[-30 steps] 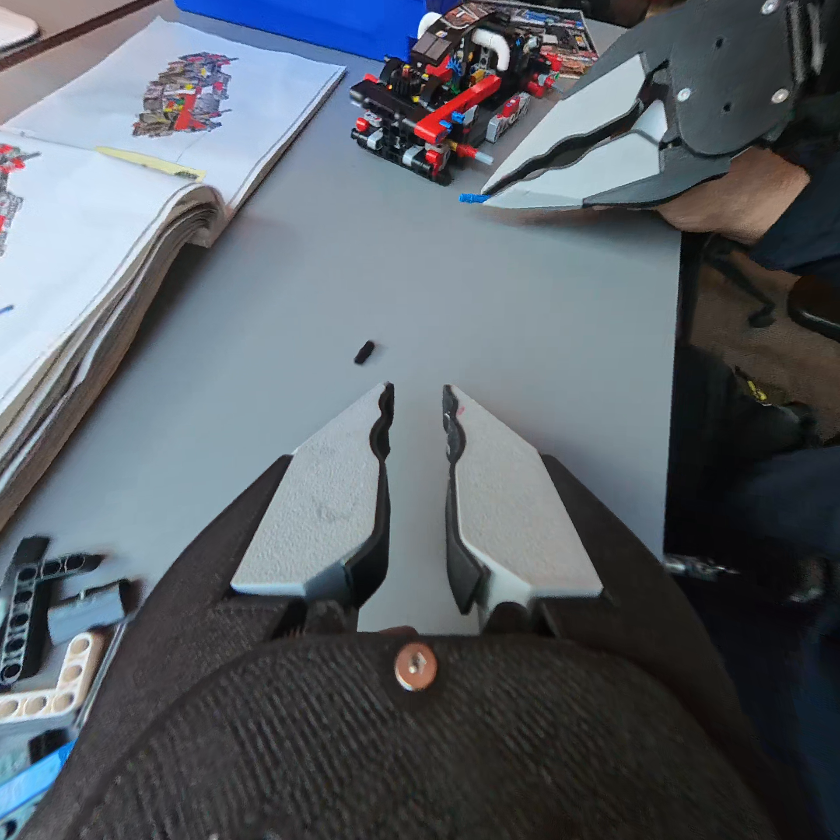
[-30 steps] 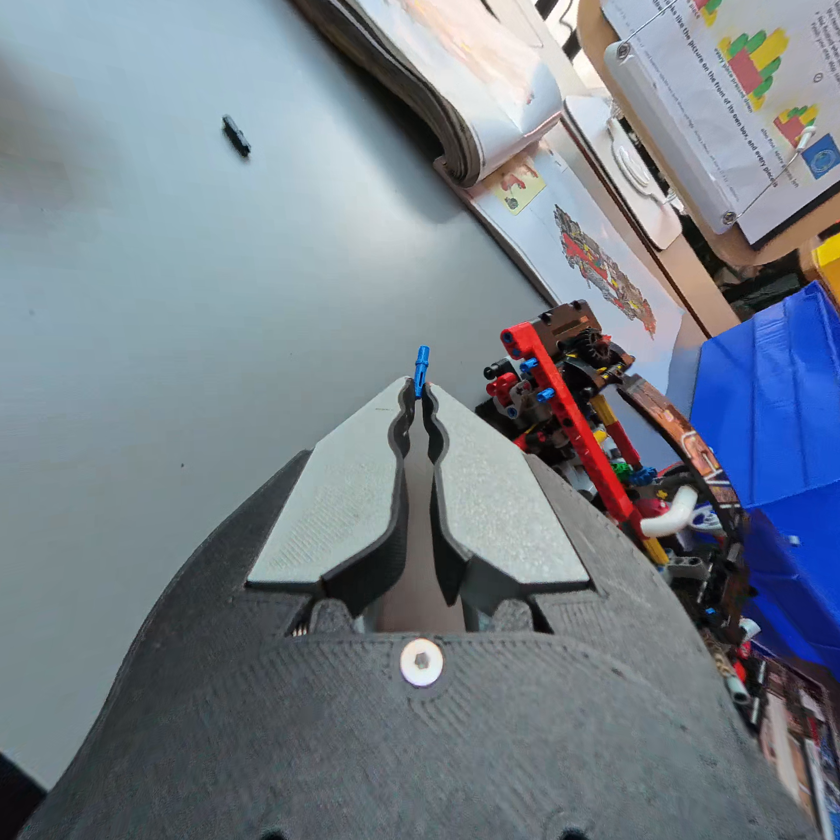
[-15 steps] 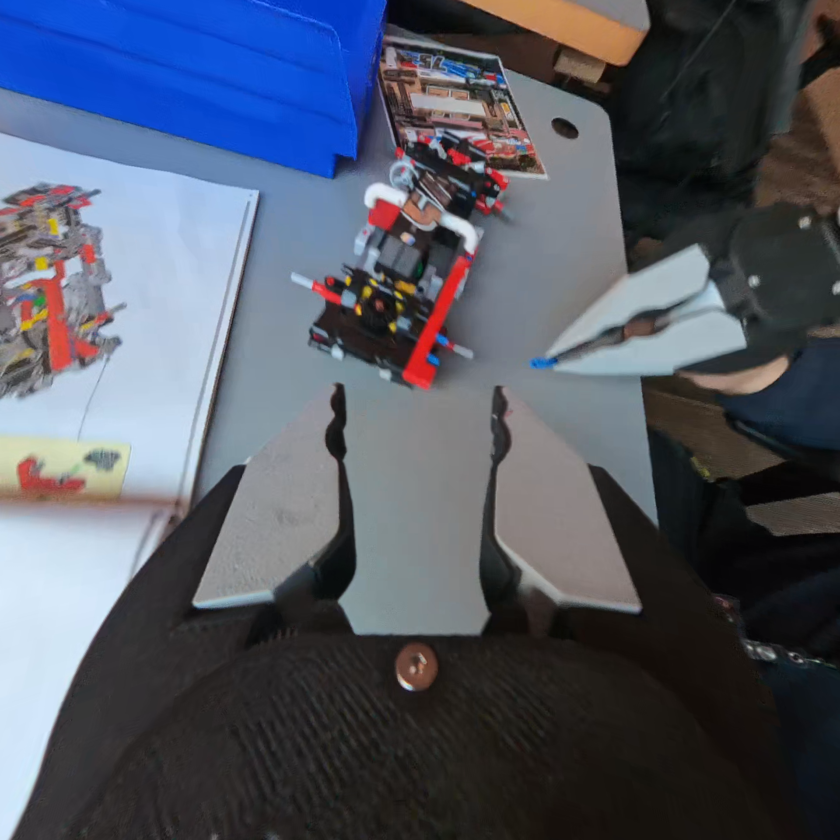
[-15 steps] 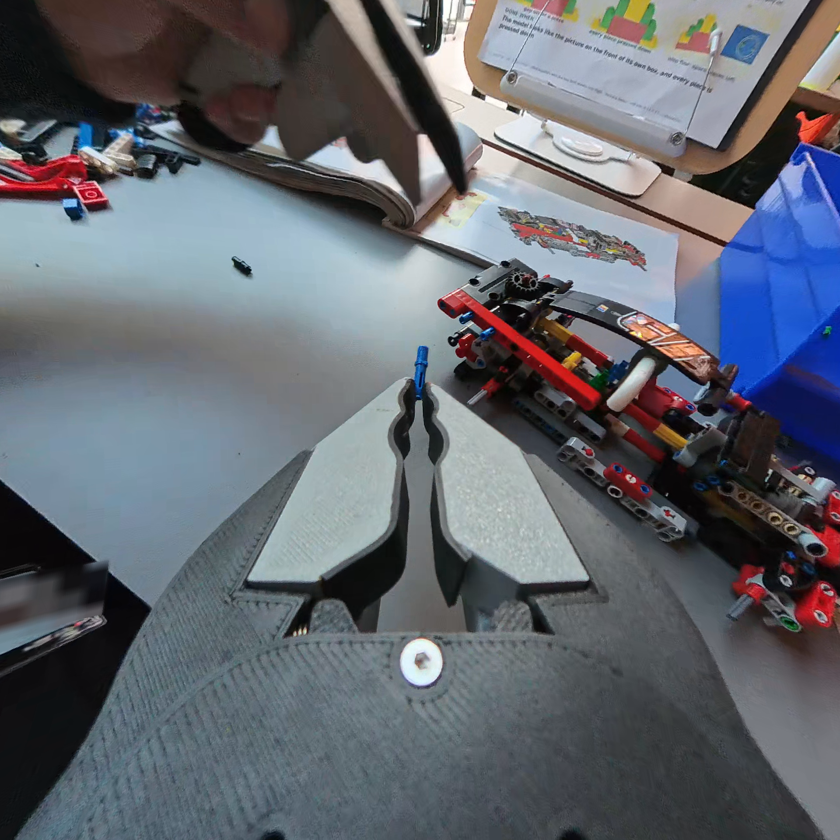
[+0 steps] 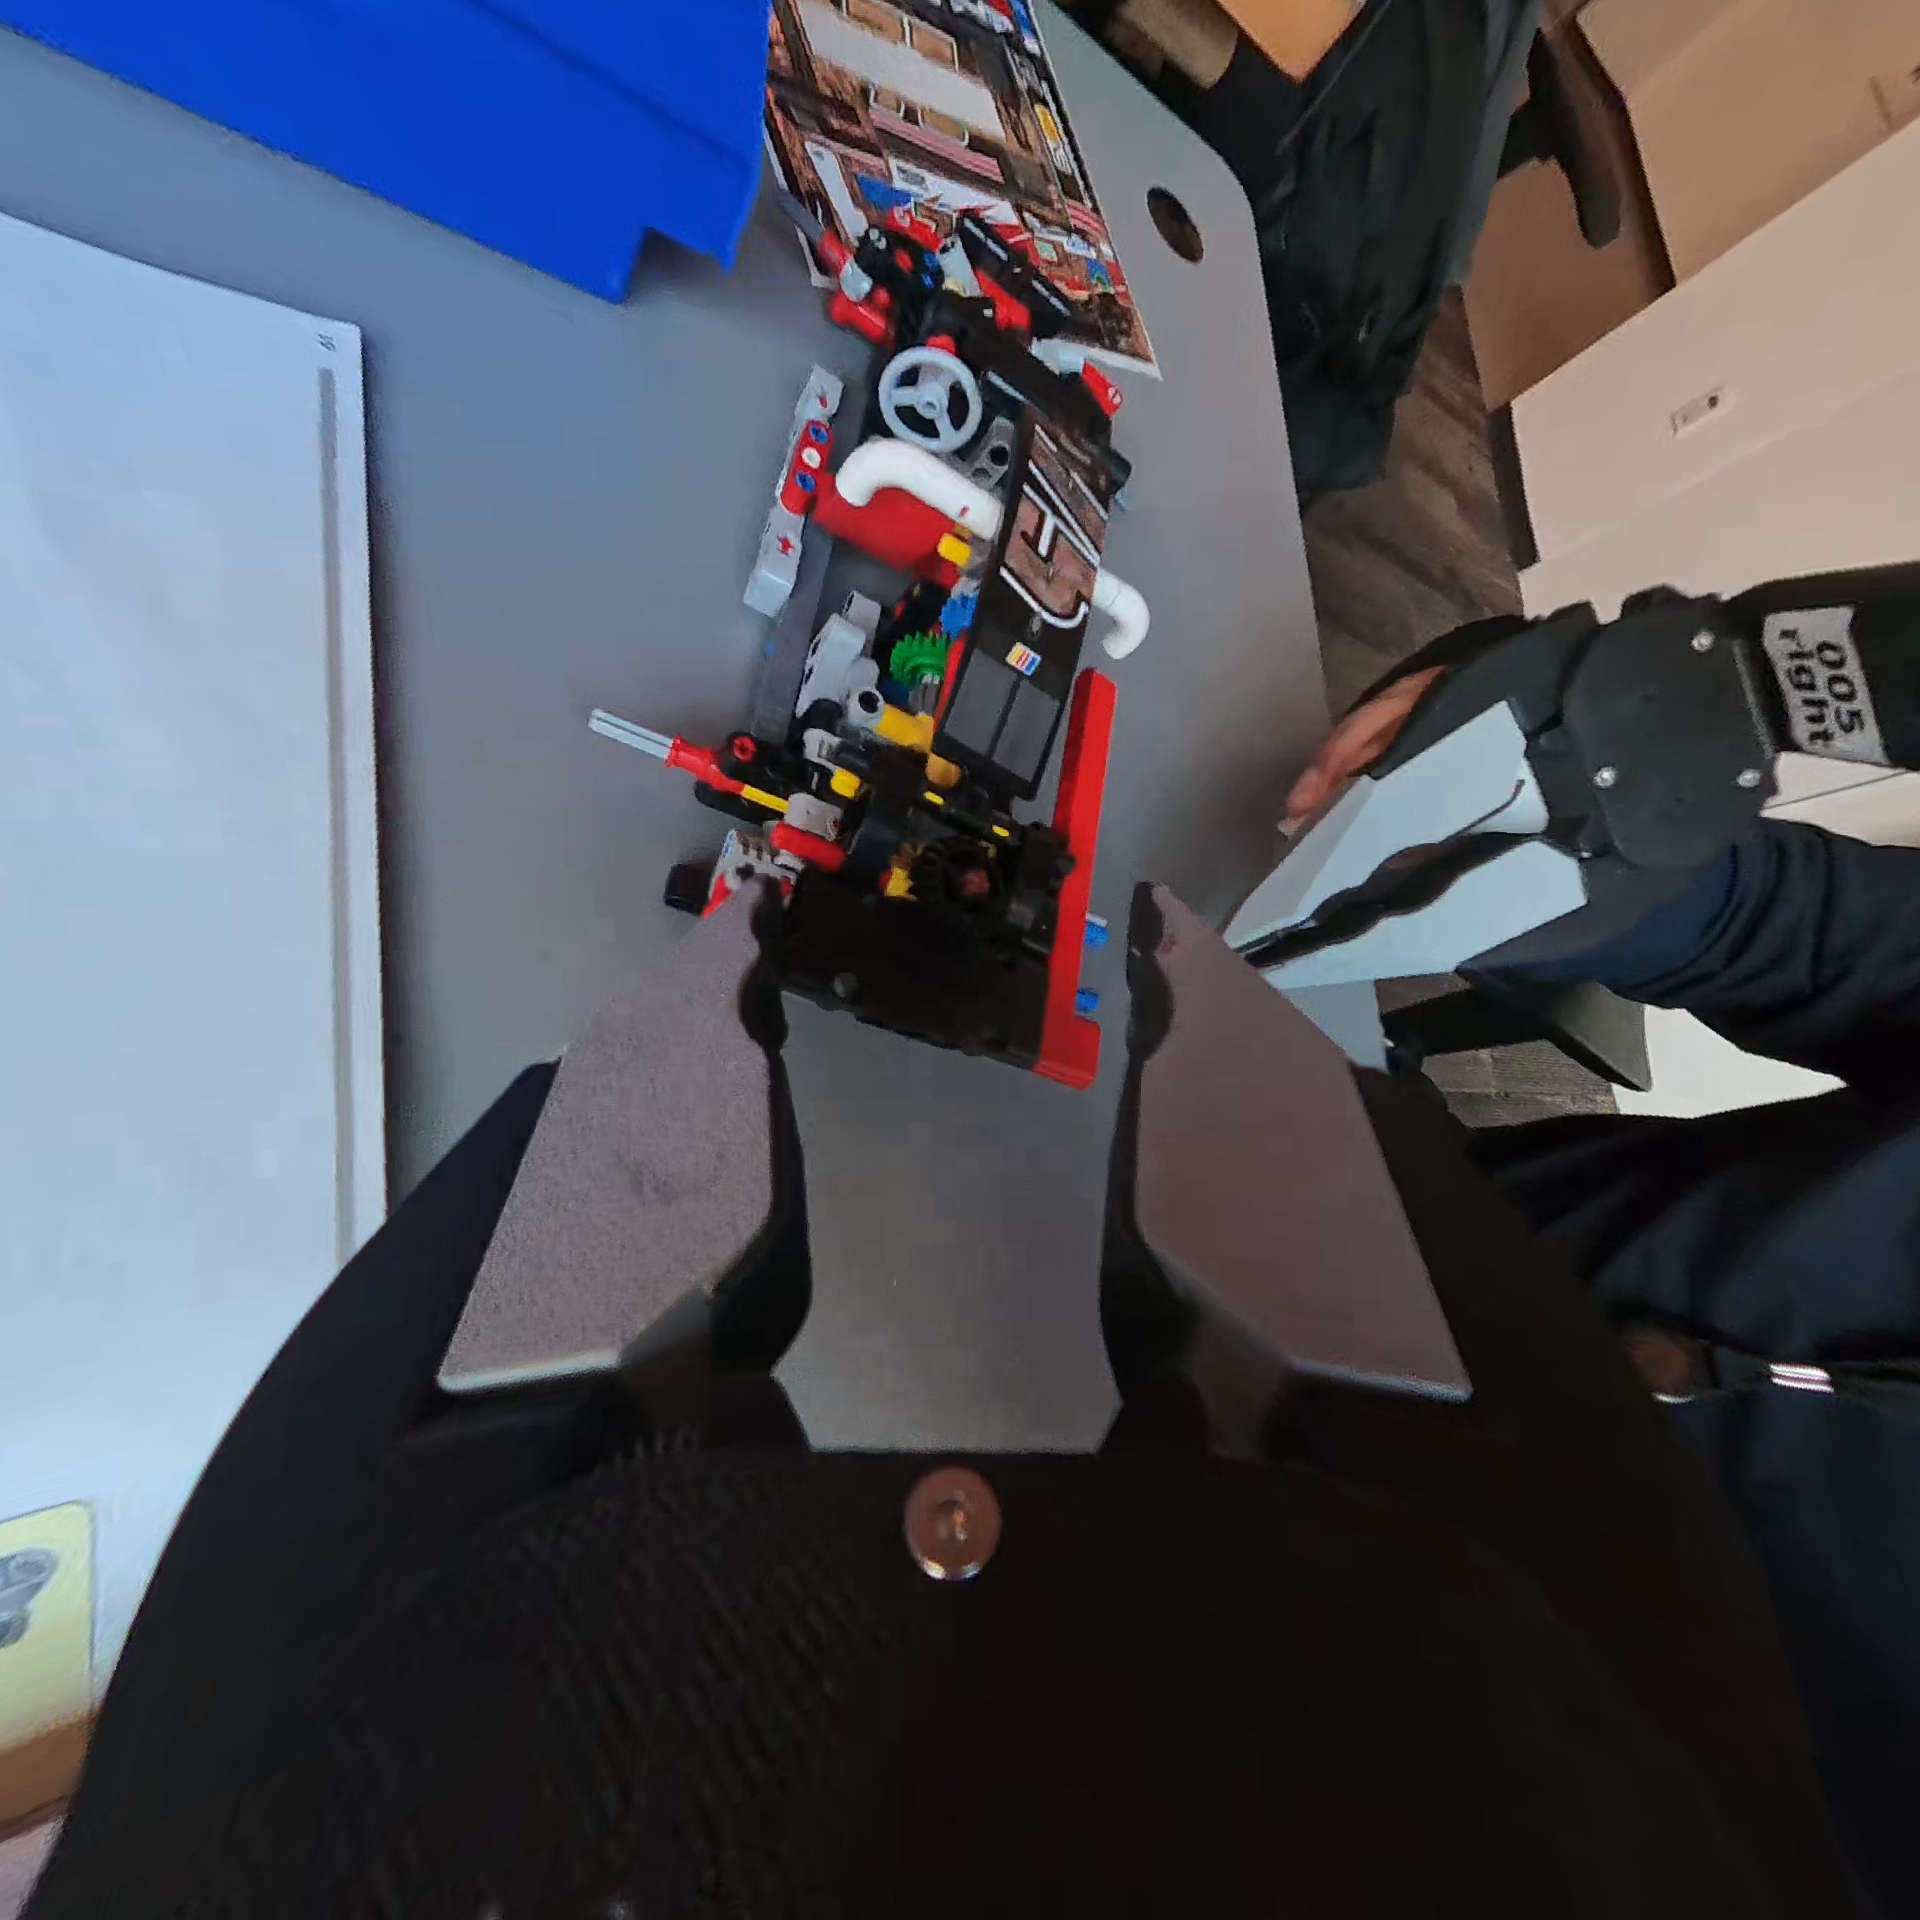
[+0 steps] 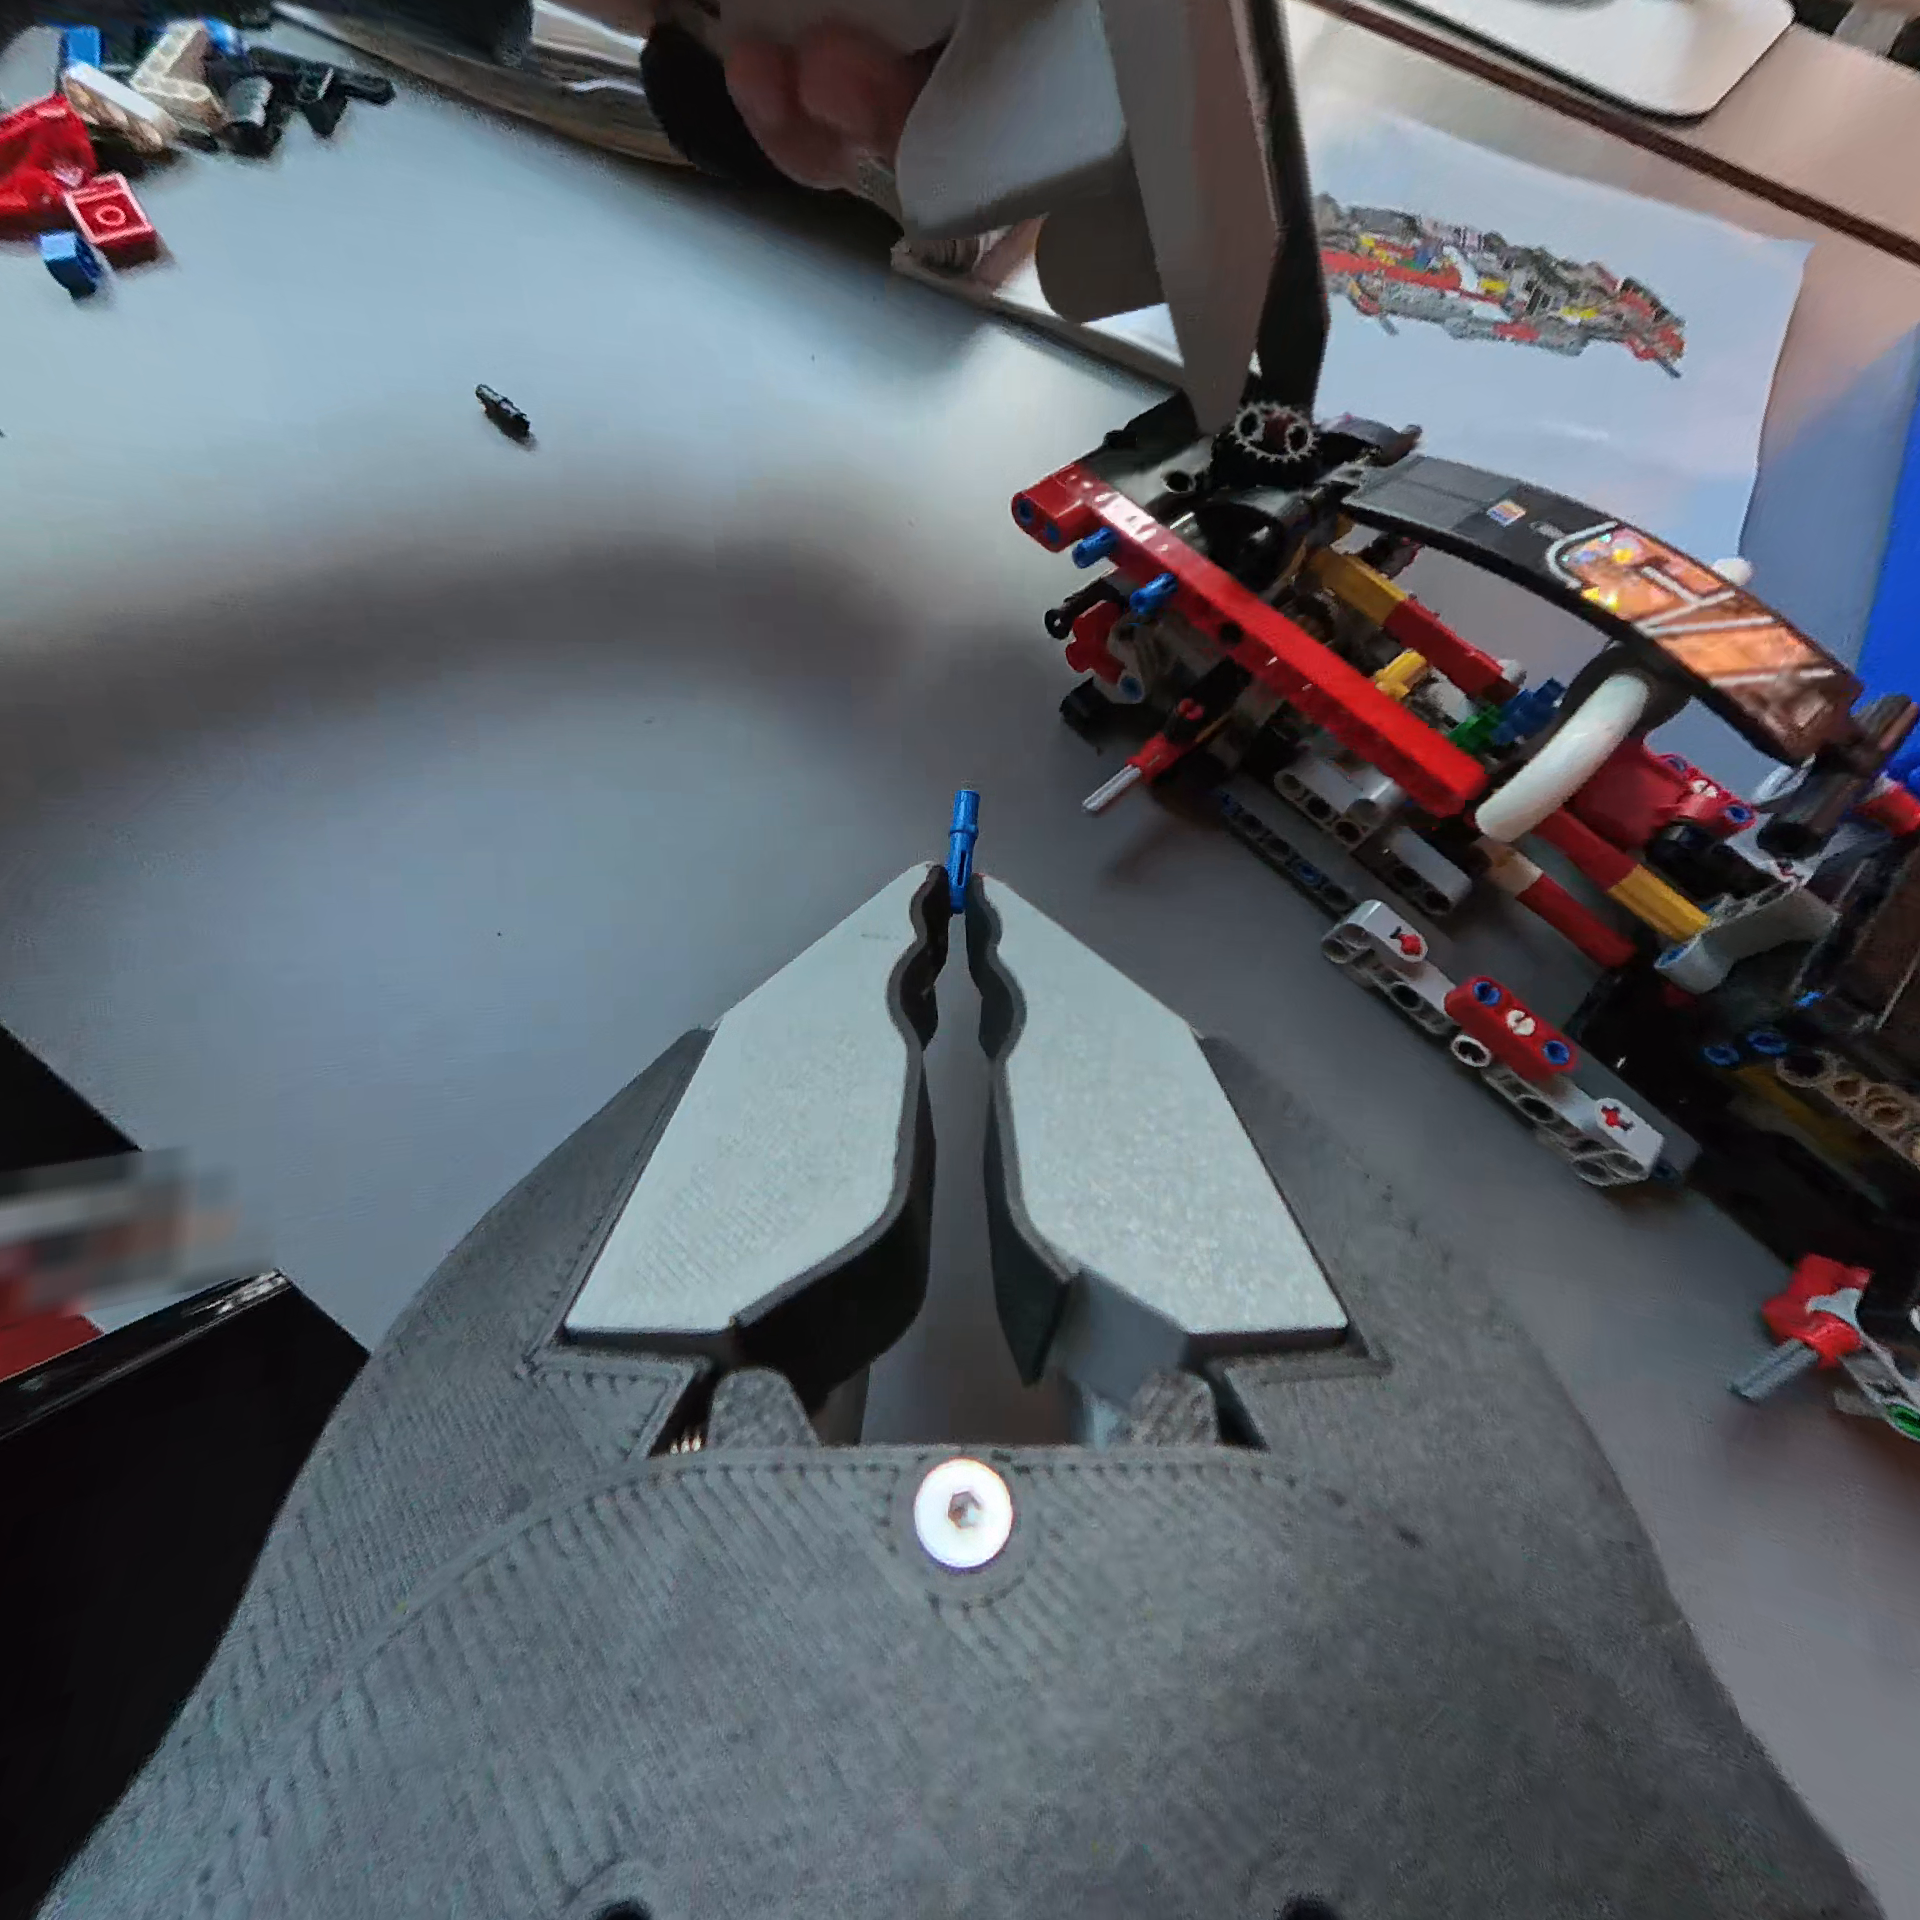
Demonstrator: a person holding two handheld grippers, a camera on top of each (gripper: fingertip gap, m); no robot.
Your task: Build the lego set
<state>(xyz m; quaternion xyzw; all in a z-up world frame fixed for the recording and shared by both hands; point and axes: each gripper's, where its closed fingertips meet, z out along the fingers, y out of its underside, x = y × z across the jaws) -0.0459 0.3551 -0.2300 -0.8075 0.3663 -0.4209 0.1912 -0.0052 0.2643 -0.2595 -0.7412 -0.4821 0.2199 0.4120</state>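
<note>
**Blue pin pinched, brick model straddled**

Blue plastic pin (image 6: 962, 844) sits clamped at the very tips of the right gripper (image 6: 958, 883) — both pads press on its lower end, the rest sticks out forward above the grey table (image 6: 436, 790). Jaws otherwise nearly closed.

Left gripper (image 5: 948, 940) is spread wide, nothing held. Its fingertips flank the near end of the brick-built model (image 5: 940, 707) — black gear block and red beam lie between the tips; whether the left tip touches cannot be told, the right tip stands just clear of the red beam. In the right wrist view one left finger (image 6: 1226, 239) comes down beside the model's black gear.

Model stands toward the table's right edge, just ahead-right of the held pin. Small black pin (image 6: 503, 409) lies alone on open table, well apart from both grippers. Loose red and blue bricks (image 6: 99, 213) at the far left corner. Open instruction book (image 5: 177, 790) along the left side, blue bin (image 5: 416, 114) at the far edge, printed sheet (image 5: 935, 114) beside it.
</note>
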